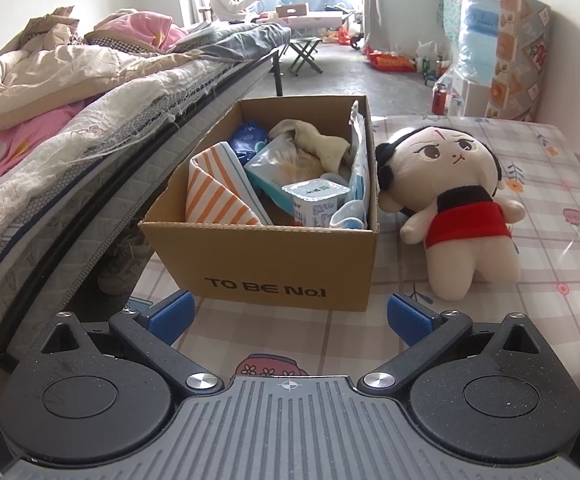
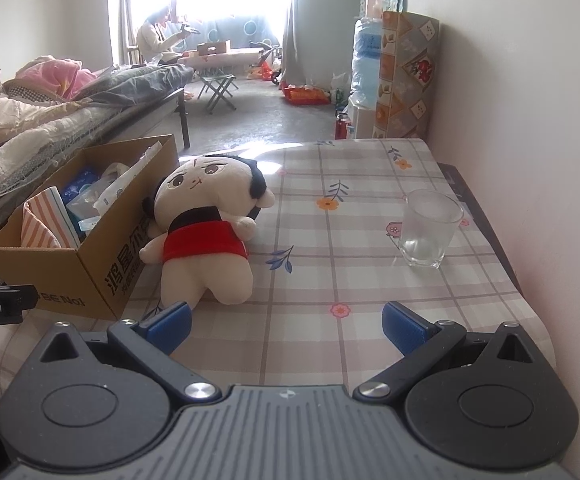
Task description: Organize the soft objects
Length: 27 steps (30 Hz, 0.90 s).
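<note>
A plush doll (image 1: 454, 200) with black hair and a red skirt lies face up on the checked tablecloth, right beside an open cardboard box (image 1: 274, 264). The box holds an orange-striped cloth (image 1: 214, 192), a beige cloth (image 1: 322, 144), packets and a small white tub. The doll (image 2: 206, 228) and box (image 2: 102, 276) also show in the right wrist view. My left gripper (image 1: 290, 316) is open and empty, in front of the box. My right gripper (image 2: 286, 324) is open and empty, in front of the doll, slightly to its right.
A clear drinking glass (image 2: 428, 228) stands on the table near the right wall. A bed (image 1: 70, 128) with piled quilts runs along the left of the table. A person sits at the far end of the room by the window.
</note>
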Tool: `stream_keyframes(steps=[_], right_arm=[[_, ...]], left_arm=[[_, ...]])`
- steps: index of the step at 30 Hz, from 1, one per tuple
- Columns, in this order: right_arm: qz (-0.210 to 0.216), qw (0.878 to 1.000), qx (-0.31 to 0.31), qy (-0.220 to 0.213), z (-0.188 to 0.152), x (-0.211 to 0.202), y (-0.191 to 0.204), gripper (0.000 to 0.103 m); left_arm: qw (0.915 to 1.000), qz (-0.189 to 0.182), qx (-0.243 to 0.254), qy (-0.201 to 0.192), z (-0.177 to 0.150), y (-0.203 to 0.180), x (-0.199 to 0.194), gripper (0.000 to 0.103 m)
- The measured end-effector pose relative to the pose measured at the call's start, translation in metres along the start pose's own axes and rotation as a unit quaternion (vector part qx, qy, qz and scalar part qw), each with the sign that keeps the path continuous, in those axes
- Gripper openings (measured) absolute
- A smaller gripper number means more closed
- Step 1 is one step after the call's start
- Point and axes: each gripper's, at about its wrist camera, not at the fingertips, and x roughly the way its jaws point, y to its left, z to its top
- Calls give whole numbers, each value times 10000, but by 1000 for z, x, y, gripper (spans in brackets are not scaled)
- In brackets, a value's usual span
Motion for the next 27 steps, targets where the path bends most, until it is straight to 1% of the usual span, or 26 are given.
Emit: stream_keyframes(steps=[27], right_arm=[[-26,9999,101,59,2,5,0,103]], left_arm=[[10000,-12,-30,69,1,3,3,103]])
